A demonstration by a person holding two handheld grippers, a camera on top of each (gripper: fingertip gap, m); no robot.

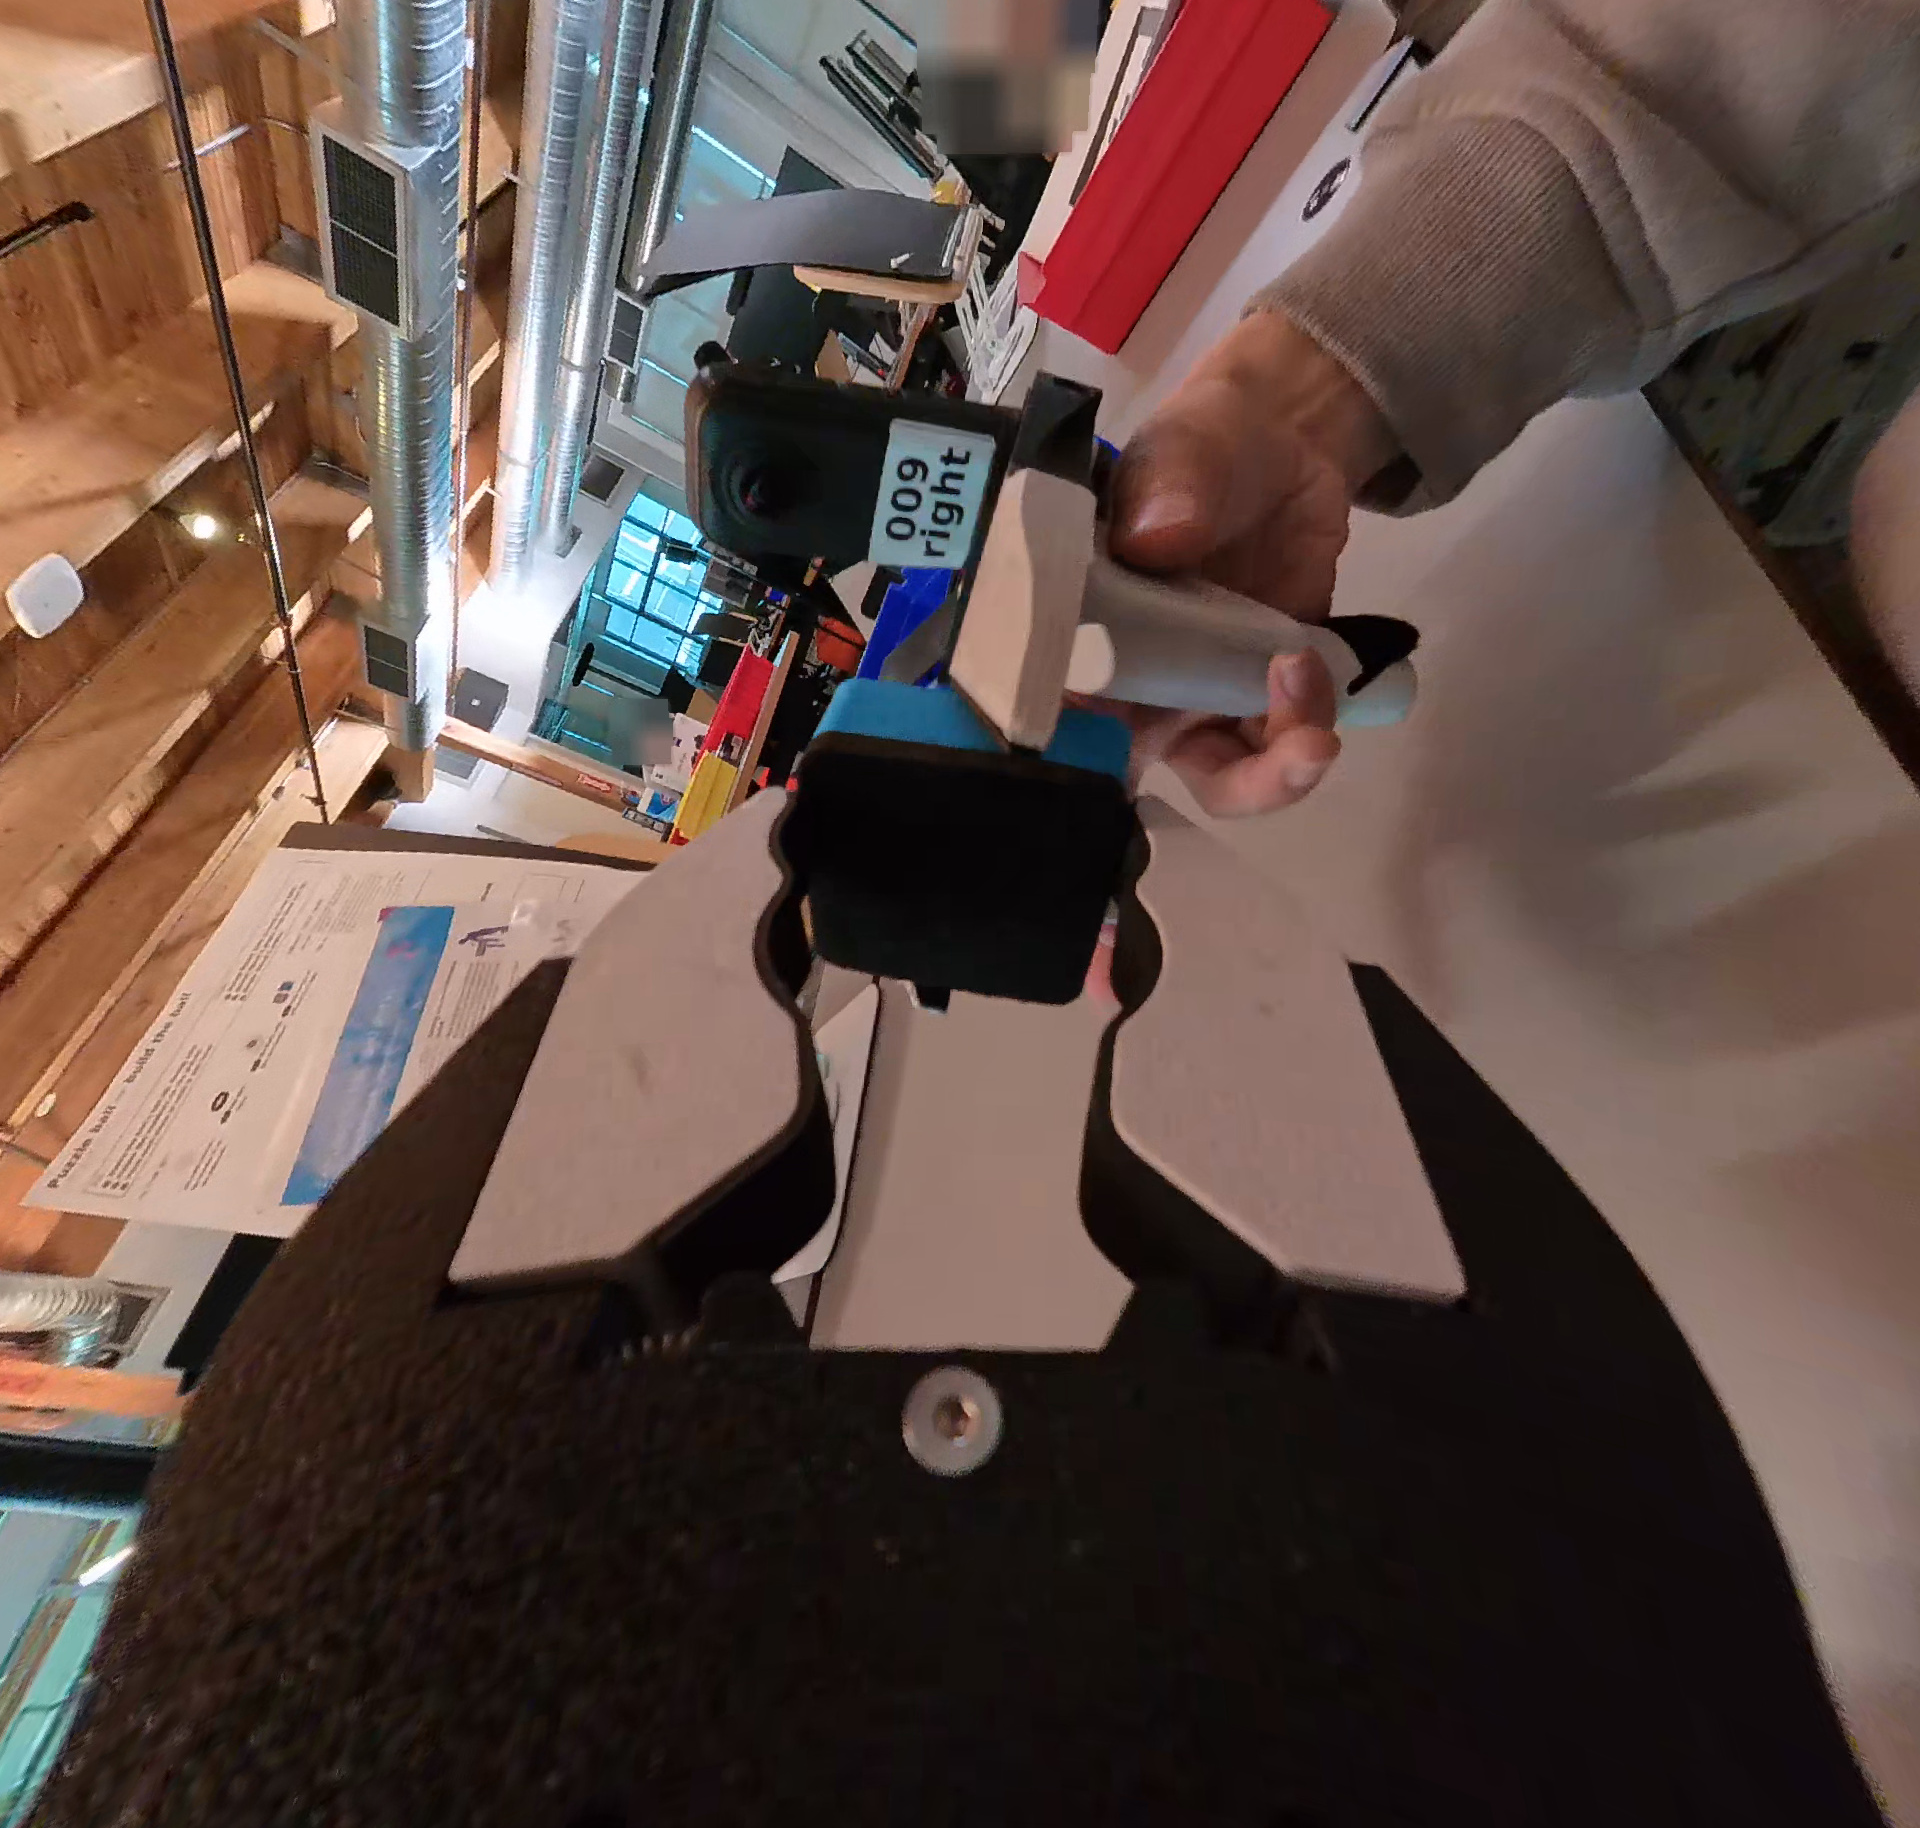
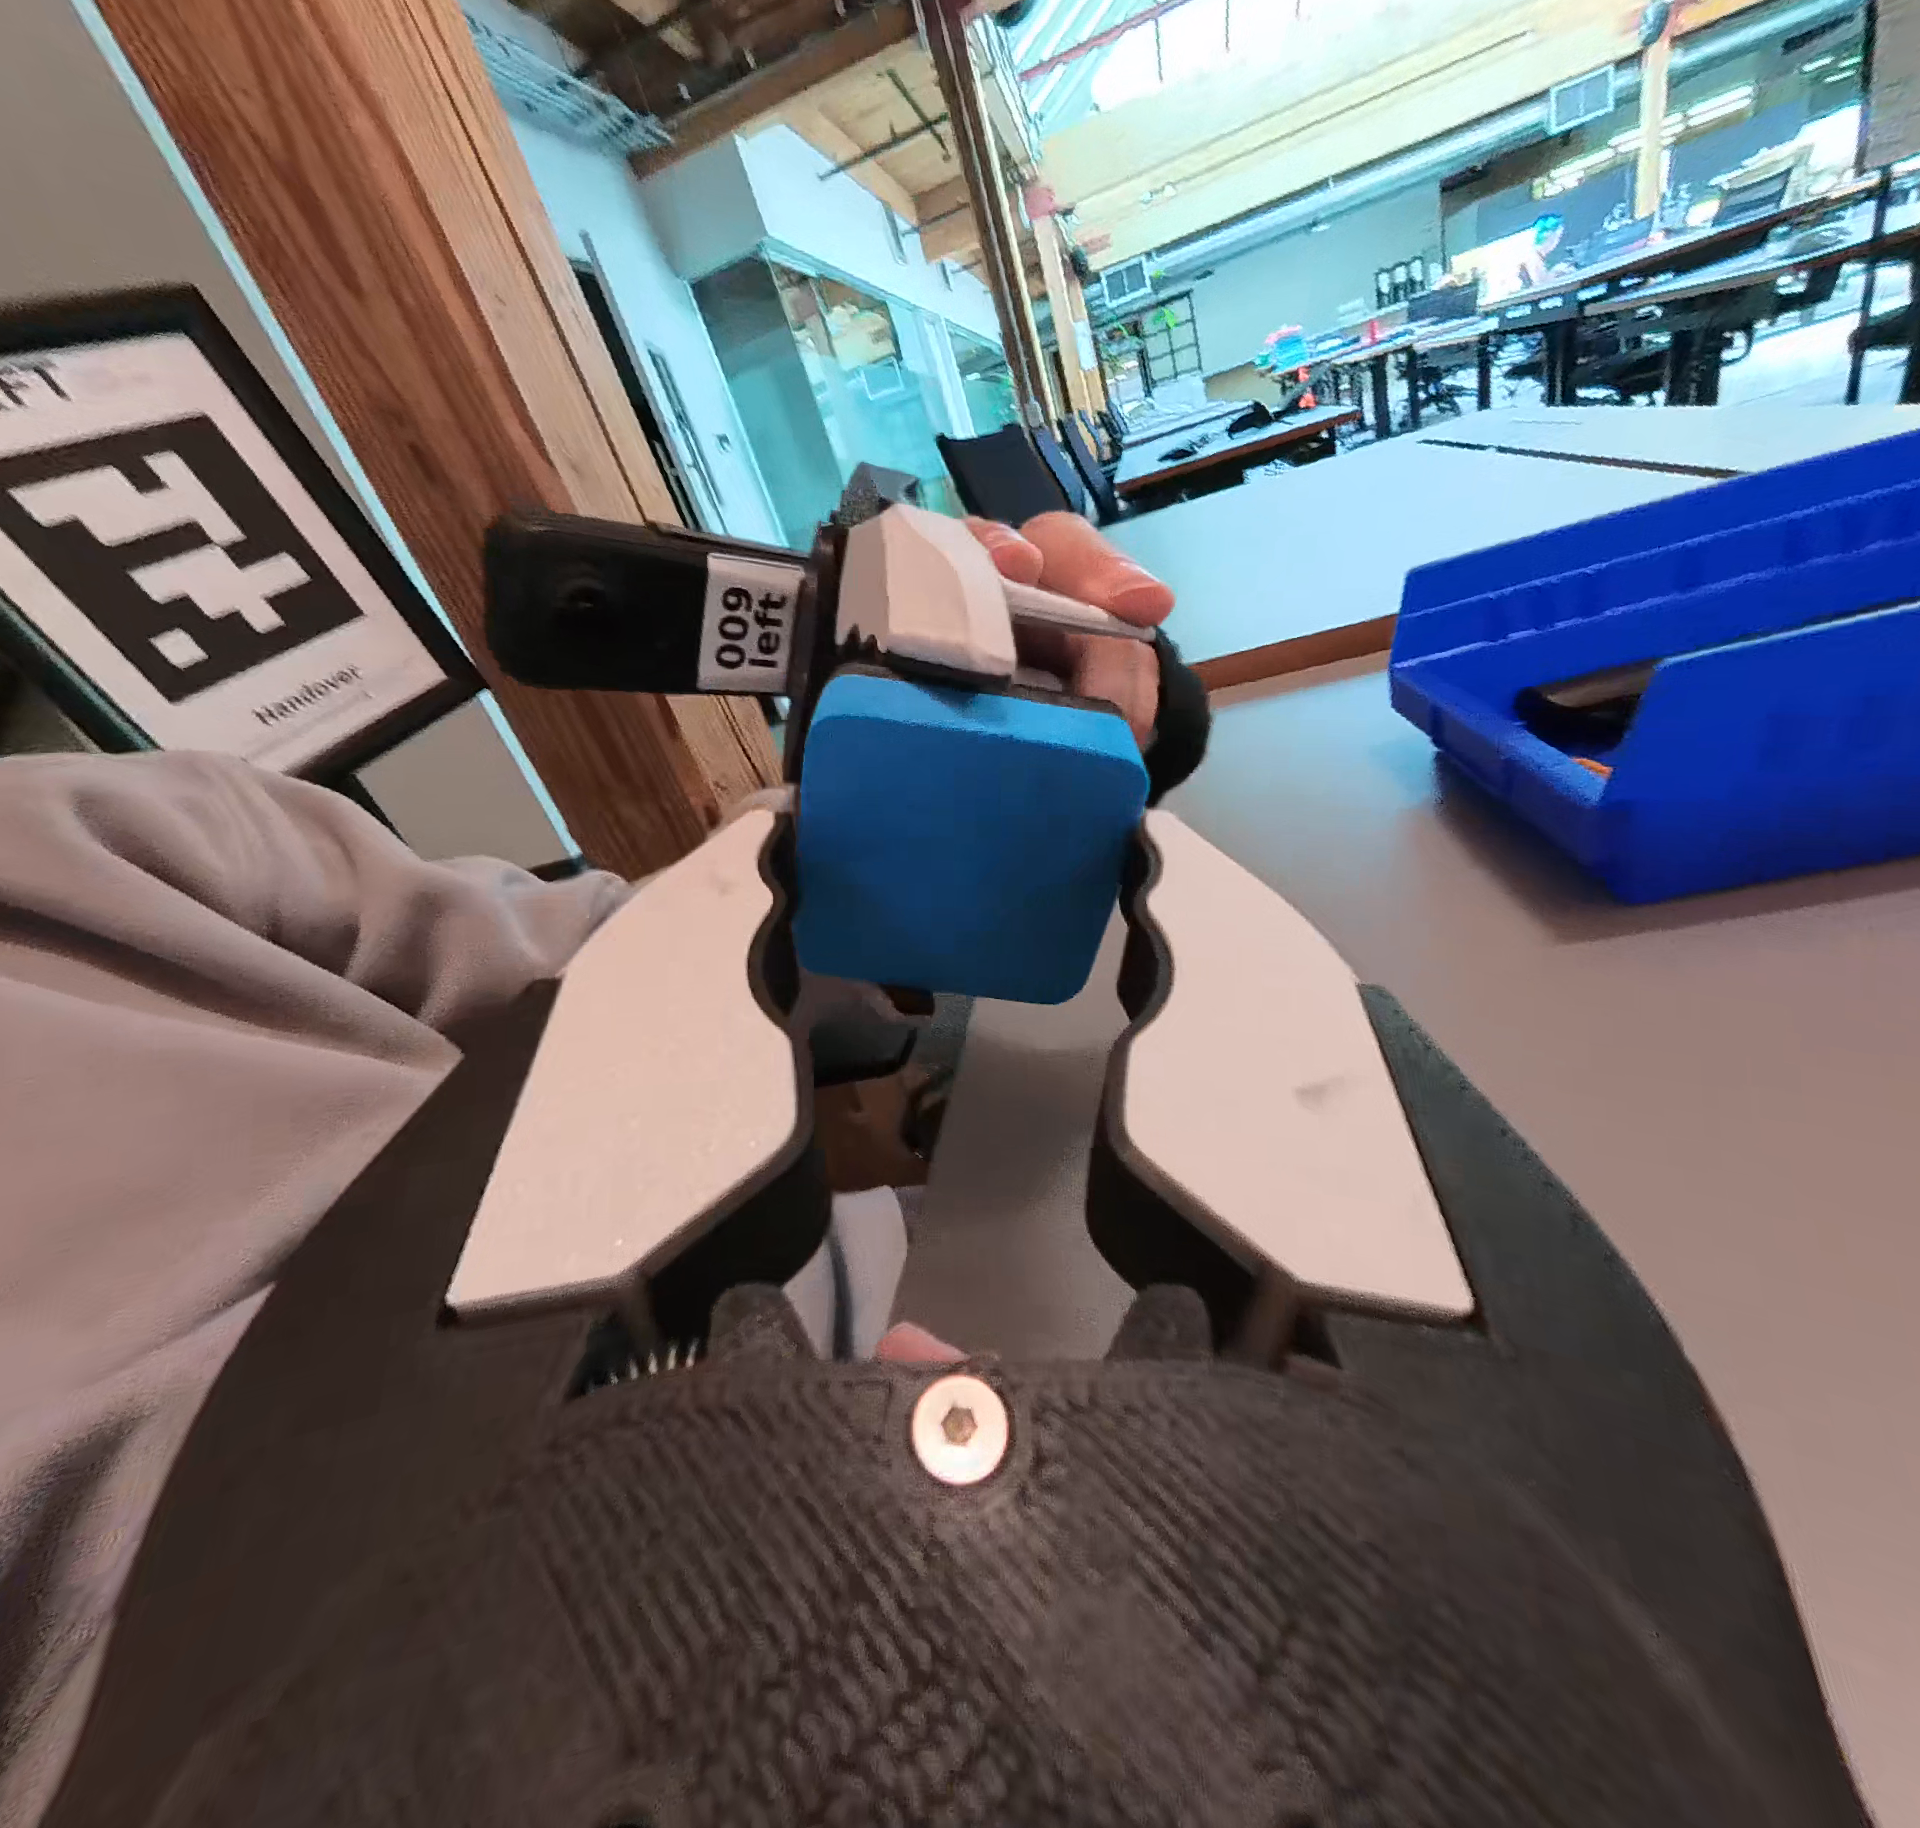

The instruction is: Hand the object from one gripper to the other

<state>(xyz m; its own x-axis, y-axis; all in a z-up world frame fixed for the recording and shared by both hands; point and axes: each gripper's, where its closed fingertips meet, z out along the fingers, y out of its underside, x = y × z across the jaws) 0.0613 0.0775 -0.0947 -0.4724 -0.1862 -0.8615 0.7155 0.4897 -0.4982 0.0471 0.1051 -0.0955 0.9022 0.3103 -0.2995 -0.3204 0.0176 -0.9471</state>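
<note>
The eraser (image 2: 961,843), a blue block with a black felt face, sits between the fingertips of both hand-held grippers at once, held in the air above the grey worktop (image 2: 1558,1103). The left hand-held gripper (image 1: 961,885) has its fingers closed against the eraser's sides, felt face towards its camera. The right hand-held gripper (image 2: 956,895) also clamps it, blue face towards its camera. A blue bin (image 2: 1683,729) stands on the worktop to the right, well apart.
</note>
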